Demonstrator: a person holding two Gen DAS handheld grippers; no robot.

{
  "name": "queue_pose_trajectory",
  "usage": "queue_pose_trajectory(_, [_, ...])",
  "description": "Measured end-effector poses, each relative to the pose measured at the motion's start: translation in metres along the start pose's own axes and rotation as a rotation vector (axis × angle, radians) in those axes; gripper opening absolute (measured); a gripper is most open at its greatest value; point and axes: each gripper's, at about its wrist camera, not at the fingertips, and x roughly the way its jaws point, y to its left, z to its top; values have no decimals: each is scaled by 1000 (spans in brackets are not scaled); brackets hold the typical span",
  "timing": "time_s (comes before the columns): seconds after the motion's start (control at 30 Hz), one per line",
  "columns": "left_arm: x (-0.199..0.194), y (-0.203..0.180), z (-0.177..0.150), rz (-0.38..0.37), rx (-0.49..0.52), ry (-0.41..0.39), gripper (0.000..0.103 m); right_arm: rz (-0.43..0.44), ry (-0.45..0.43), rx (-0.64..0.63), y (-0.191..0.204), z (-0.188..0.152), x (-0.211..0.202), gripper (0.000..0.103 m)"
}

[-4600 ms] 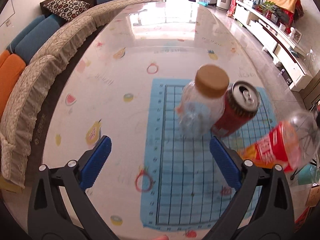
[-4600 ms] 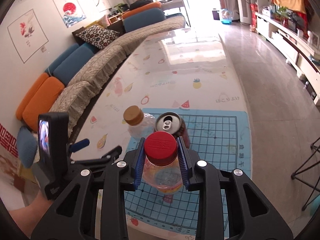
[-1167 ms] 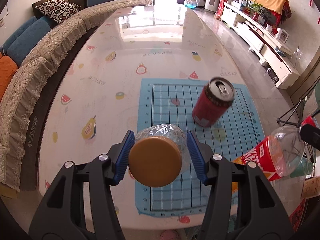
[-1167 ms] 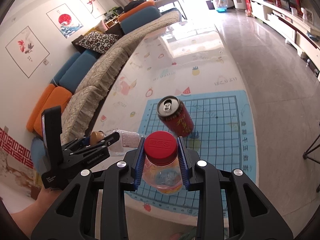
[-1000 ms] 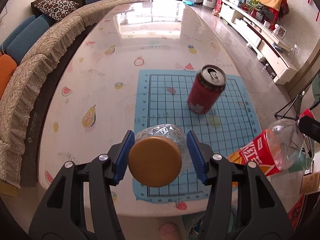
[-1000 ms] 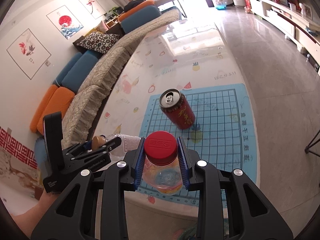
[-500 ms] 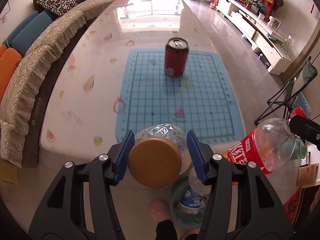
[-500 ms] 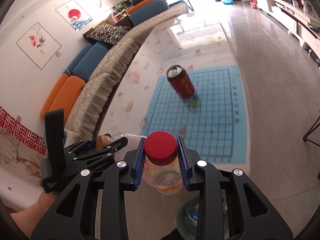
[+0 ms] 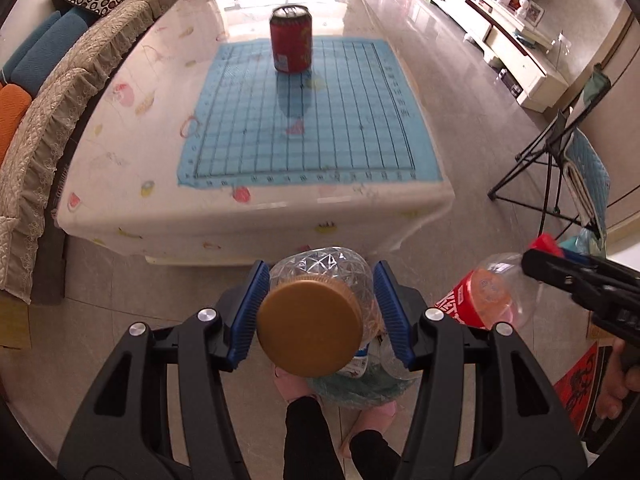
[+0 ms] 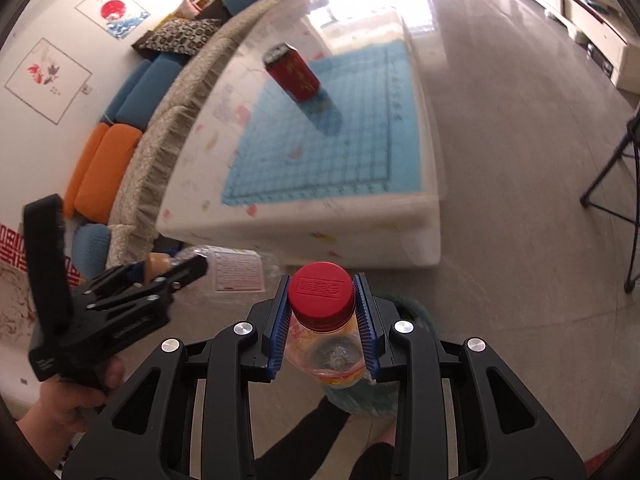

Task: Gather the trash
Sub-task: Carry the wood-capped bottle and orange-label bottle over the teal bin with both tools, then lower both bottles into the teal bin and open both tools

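Your left gripper (image 9: 319,314) is clenched on the clear bottle with the tan cap (image 9: 310,330), cap facing the camera, blue pads pressing both sides. Your right gripper (image 10: 322,322) grips the red-capped bottle (image 10: 322,294) just below its cap. Both point down past the table edge (image 9: 256,228); a teal bag (image 9: 356,390) lies directly beneath the held bottles. The red can (image 9: 291,44) stands upright on the blue grid mat (image 9: 308,132), well beyond both grippers.

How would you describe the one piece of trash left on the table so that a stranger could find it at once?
Start at the long white table beside the sofa and find the blue grid mat on it. Toward the mat's far edge stands a red drink can, upright with its top opened. It is the only item on the table; both bottles are off it.
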Motion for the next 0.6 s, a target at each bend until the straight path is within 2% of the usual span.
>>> queue_pose_trajectory(0.1, [11, -8, -15, -12, -1, 11, 52, -34, 36, 7, -15, -15, 19, 32])
queue_pose_trajectory(0.27, [45, -17, -48, -20, 14, 73, 50, -92, 100, 39, -39, -35, 62, 32])
queue_pose_trajectory(0.3, [52, -17, -54, -24, 14, 84, 44, -101, 110, 53, -44, -39, 74, 32])
queue_pose_trajectory(0.33, [58, -17, -58, -25, 16, 95, 31, -105, 120, 60, -47, -41, 83, 32])
queue_pose_trajectory(0.4, [69, -18, -66, -13, 27, 116, 31, -123, 145, 71, -54, -48, 105, 32])
queue_pose_trajectory(0.6, [93, -23, -86, -52, 43, 129, 30, -195, 226, 95, -68, -74, 156, 32])
